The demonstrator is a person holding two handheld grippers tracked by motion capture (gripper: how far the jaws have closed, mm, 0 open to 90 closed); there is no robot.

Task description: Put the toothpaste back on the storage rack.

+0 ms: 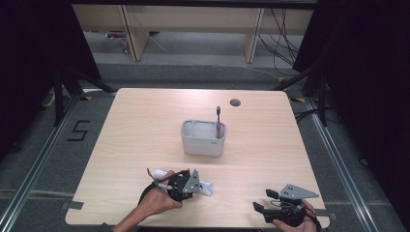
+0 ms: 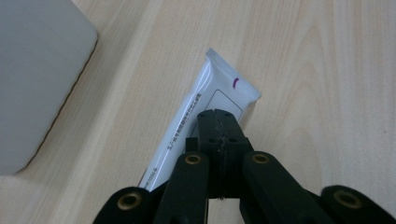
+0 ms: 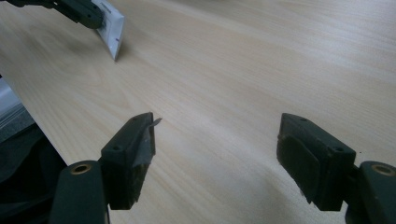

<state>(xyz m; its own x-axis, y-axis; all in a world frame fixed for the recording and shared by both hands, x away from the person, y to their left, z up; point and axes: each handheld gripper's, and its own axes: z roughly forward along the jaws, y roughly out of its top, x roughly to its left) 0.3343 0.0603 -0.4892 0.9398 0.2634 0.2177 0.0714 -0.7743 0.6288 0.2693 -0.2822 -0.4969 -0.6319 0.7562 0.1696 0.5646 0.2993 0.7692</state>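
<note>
A white toothpaste tube [image 1: 206, 188] lies near the table's front edge, its cap end [image 1: 160, 172] pointing left. My left gripper [image 1: 195, 190] is over it, jaws pressed together on the tube [image 2: 205, 98] just short of its flat crimped end. In the right gripper view that gripper [image 3: 88, 16] shows far off with the tube's end [image 3: 112, 28] sticking out, one corner touching the wood. My right gripper [image 1: 264, 200] rests at the front right, open, with bare table between its fingers [image 3: 217, 140].
A grey rectangular holder [image 1: 203, 144] stands mid-table with a red-handled toothbrush [image 1: 219, 121] upright in its right corner; its wall [image 2: 32, 79] is close on the left gripper's left. A round cable hole [image 1: 235, 102] sits near the far edge.
</note>
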